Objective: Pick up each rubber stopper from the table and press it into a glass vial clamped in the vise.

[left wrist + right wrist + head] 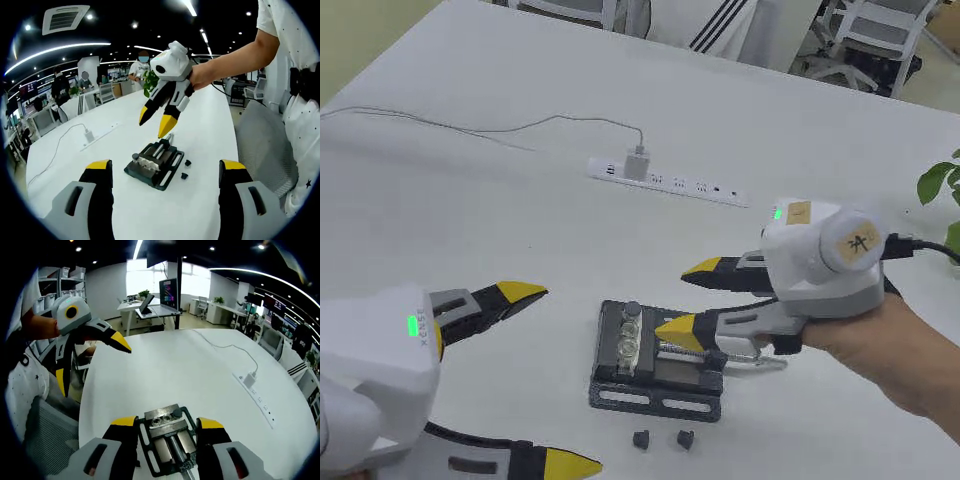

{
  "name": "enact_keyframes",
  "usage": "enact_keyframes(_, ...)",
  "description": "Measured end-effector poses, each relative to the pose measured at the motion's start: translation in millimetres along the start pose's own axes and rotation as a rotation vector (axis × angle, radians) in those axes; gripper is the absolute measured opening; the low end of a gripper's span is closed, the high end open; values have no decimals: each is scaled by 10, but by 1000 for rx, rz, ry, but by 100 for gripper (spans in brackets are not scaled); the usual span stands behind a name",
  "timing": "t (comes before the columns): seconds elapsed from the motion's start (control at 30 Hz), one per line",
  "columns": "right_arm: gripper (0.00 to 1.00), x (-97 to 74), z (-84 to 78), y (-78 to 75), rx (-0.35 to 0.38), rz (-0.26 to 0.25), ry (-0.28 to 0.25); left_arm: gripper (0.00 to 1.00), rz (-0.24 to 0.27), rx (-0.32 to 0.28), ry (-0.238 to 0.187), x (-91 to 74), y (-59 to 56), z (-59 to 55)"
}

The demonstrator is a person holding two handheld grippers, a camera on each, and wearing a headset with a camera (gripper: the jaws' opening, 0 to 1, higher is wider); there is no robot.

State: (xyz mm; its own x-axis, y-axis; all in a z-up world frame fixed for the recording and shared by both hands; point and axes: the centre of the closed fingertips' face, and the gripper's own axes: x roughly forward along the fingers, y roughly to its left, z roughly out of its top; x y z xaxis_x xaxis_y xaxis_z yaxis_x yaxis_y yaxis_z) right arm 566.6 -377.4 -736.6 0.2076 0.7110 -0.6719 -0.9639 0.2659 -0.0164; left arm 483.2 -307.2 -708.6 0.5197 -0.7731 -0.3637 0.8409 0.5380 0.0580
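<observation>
Near the worktop's (520,200) front edge two stoppers (641,438) lie just beside the vise (655,388) holding the vials (627,342), and with left claw (570,378) and right claw (672,300) both spread apart and empty, one should descend squarely, pinching a stopper's sides.

White table (520,220), seen from above. Toward near edge: black vise (655,398), flat on surface, with two dark rubber stoppers (641,438) (685,438) just beside its base, side by side and apart. Farther back: white power strip (670,183), white plug (637,162) seated in it, thin cable (470,130) trailing across surface toward far left.
</observation>
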Motion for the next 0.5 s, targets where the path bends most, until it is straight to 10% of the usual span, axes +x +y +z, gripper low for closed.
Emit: enact_keyframes(0.5, 72, -391, -318, 167, 15, -19, -75, 86, -45, 42, 46, 76, -75, -58)
